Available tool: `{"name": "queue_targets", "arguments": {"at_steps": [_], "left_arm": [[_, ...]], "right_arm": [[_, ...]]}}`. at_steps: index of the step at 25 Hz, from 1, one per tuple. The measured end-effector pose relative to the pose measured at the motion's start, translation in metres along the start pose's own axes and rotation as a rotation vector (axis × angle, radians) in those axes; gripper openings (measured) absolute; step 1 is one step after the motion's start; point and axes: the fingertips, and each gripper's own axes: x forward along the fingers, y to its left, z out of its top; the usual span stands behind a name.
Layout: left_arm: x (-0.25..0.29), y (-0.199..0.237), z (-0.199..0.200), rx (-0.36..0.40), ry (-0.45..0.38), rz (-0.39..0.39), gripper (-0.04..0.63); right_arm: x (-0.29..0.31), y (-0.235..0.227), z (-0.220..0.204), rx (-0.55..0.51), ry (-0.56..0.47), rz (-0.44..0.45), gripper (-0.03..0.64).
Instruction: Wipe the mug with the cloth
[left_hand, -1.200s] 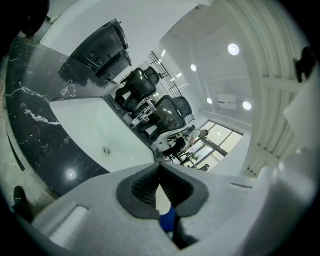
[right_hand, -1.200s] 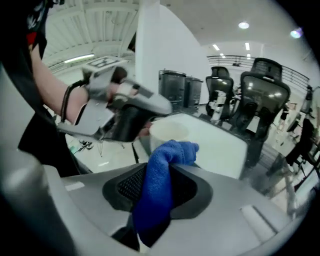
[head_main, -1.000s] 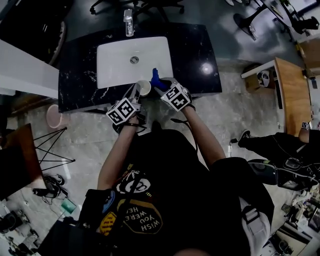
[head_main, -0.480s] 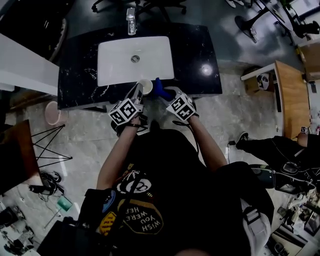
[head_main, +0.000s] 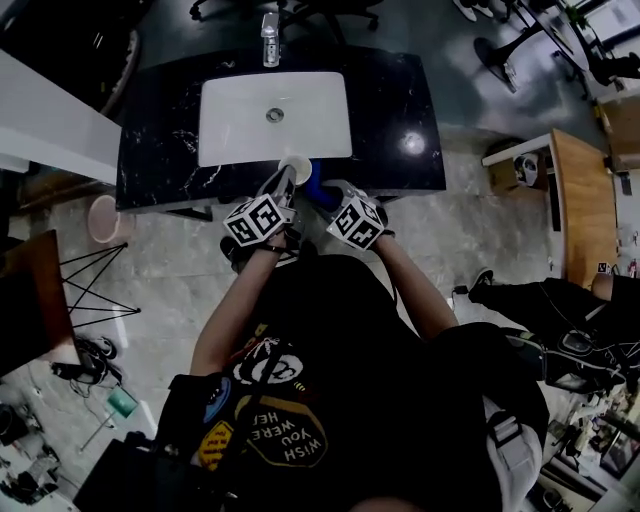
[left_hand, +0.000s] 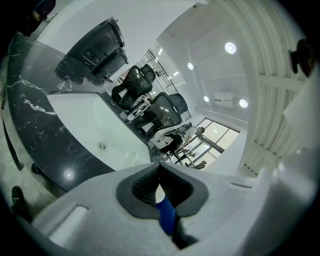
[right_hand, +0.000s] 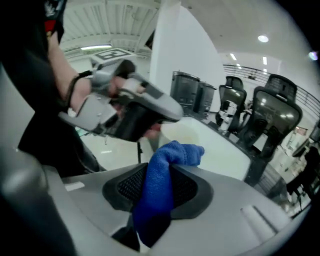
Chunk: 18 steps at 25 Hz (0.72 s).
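Head view: mug (head_main: 295, 168) and cloth (head_main: 318, 186) had drifted back off the sink (head_main: 240, 125). Left gripper (left_hand: 160, 187) pinched the mug and right gripper (right_hand: 159, 186) pinched the cloth, so wiping seemed underway.

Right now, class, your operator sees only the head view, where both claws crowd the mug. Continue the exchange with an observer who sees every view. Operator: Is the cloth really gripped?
Observer: Yes; the right gripper view shows the right claw shut on the blue cloth, its bunched end sticking out ahead.
Operator: And the other claw?
Observer: The left gripper view shows the left claw pinched on a thin white edge, apparently of the mug.
Operator: Are they touching?
Observer: In the right gripper view the cloth's end sits right beside the mug; contact I cannot confirm.
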Motion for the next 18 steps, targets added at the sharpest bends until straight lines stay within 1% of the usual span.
{"name": "queue_targets", "arguments": {"at_steps": [2, 3, 4, 7, 8, 9, 11, 14, 16, 18], "left_arm": [[0.001, -0.003, -0.001, 0.021, 0.011, -0.01, 0.002], [0.0, -0.004, -0.002, 0.03, 0.016, -0.013, 0.002], [0.0, -0.005, -0.003, 0.034, 0.018, -0.016, 0.002], [-0.001, -0.006, -0.002, 0.031, 0.018, -0.021, 0.002], [-0.001, -0.006, -0.003, 0.028, 0.017, -0.02, 0.002], [-0.001, -0.005, -0.003, 0.023, 0.017, -0.02, 0.002], [-0.001, -0.005, -0.006, 0.015, 0.019, -0.015, 0.002], [0.001, -0.007, -0.009, 0.017, 0.026, -0.009, 0.002], [0.002, -0.007, -0.01, 0.02, 0.035, -0.019, 0.002], [0.004, -0.011, -0.012, 0.024, 0.051, -0.043, 0.003]], "right_arm": [[-0.002, 0.018, -0.004, -0.031, -0.017, 0.065, 0.127], [-0.004, 0.015, -0.007, -0.02, -0.017, 0.06, 0.127], [-0.007, 0.003, -0.009, 0.008, -0.015, 0.025, 0.127], [-0.013, -0.056, -0.003, 0.114, -0.018, -0.132, 0.127], [-0.011, -0.071, 0.0, 0.129, -0.012, -0.163, 0.127], [-0.007, -0.079, 0.003, 0.126, -0.002, -0.173, 0.127], [0.005, -0.076, 0.006, 0.08, 0.014, -0.145, 0.127], [0.005, -0.05, 0.004, 0.016, 0.029, -0.106, 0.127], [-0.002, -0.029, -0.001, -0.001, 0.027, -0.075, 0.127], [-0.006, -0.005, -0.003, -0.043, 0.021, -0.016, 0.127]]}}
